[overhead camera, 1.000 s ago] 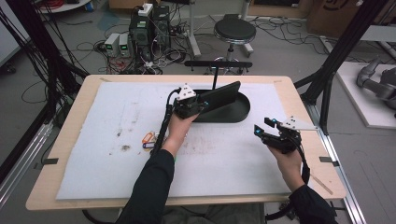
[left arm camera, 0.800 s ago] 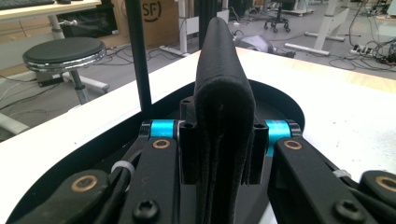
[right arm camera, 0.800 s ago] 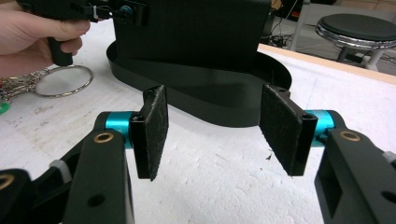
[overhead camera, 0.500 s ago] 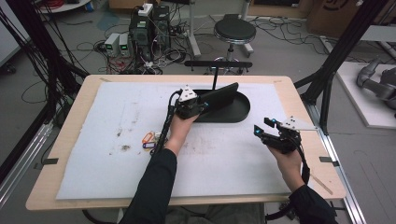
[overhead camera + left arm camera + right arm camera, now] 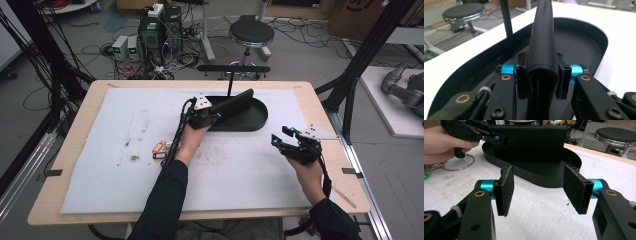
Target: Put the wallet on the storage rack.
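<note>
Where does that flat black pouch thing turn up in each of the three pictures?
High view: the black pouch is above centre, clamped by the left gripper.
Left gripper view: centre, edge-on between the jaws.
Right gripper view: top centre, broadside.
Shared landmark: the black oval tray beneath it.

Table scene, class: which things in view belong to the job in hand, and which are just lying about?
In the job, as far as the pictures suggest:
- black wallet, clamped on edge in the left gripper
- black oval tray under it
- right gripper, open, facing the tray

Lying about:
- keys with coloured tags
- metal key ring
- stool beyond the table
</note>
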The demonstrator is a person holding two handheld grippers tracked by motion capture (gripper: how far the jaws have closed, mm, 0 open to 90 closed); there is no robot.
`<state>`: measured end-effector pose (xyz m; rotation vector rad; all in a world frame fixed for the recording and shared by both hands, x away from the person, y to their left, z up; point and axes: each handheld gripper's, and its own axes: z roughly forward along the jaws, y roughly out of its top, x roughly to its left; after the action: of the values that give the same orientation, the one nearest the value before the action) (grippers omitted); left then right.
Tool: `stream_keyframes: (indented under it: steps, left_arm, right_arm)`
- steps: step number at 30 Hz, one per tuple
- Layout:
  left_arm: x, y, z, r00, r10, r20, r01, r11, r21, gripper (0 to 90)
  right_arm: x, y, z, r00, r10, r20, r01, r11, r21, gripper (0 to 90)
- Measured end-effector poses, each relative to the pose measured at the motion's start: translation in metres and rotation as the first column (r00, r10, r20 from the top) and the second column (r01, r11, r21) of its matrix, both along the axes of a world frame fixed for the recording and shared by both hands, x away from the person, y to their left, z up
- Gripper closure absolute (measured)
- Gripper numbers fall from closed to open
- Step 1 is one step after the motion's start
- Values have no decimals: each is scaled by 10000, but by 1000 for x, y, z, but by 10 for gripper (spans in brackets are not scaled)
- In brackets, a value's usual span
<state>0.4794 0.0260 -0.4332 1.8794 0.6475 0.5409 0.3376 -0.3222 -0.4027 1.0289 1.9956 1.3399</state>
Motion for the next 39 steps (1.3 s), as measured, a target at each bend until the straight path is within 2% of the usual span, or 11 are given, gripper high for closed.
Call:
stream_keyframes:
  steps: [3, 6, 9, 10, 13, 16, 19, 22, 29, 34, 39]
  left_arm:
    - [-1, -1, 1, 9998, 133, 114, -136, 9997, 193, 644]
    - [-1, 0, 3, 9996, 284, 46, -284, 9996, 28, 563]
    - [-2, 1, 5, 9992, 398, 49, -399, 9990, 204, 541]
    - [-3, 1, 5, 9991, 431, 58, -432, 9986, 297, 491]
    - [-3, 2, 7, 9990, 454, -50, -452, 9984, 335, 458]
    - [-5, 1, 10, 9986, 499, -171, -490, 9975, 507, 370]
    - [-7, 2, 11, 9987, 431, -255, -418, 9979, 503, 348]
    - [-11, 1, 15, 9984, 416, -383, -387, 9964, 749, 302]
    - [-19, 5, 23, 9983, 445, -388, -410, 9953, 880, 278]
    - [-33, 16, 30, 9975, 690, -180, -665, 9911, 1150, 276]
    - [-48, 31, 38, 9955, 926, 192, -941, 9898, 1065, 276]
  right_arm:
    - [0, 0, 0, 10000, -16, 59, 16, 10000, -12, 434]
    - [0, 0, 1, 10000, -16, 64, 16, 10000, 8, 434]
    - [0, -1, 0, 10000, -32, 66, 32, 10000, 0, 434]
    - [-1, 0, 1, 10000, -39, 74, 39, 10000, 4, 434]
    - [-1, 1, 1, 9999, -37, 97, 37, 10000, -34, 434]
    - [-2, 2, 1, 9999, -20, 107, 20, 10000, -70, 435]
    - [-2, 2, 1, 9999, -26, 123, 27, 10000, -85, 434]
    - [-2, 1, 1, 9999, -41, 96, 41, 10000, -66, 434]
    - [-2, 1, 1, 10000, -47, 82, 47, 10000, -68, 433]
    - [-2, 0, 1, 9999, -69, 94, 69, 10000, -56, 431]
    - [-2, 0, 1, 9998, -134, 140, 135, 9999, -60, 431]
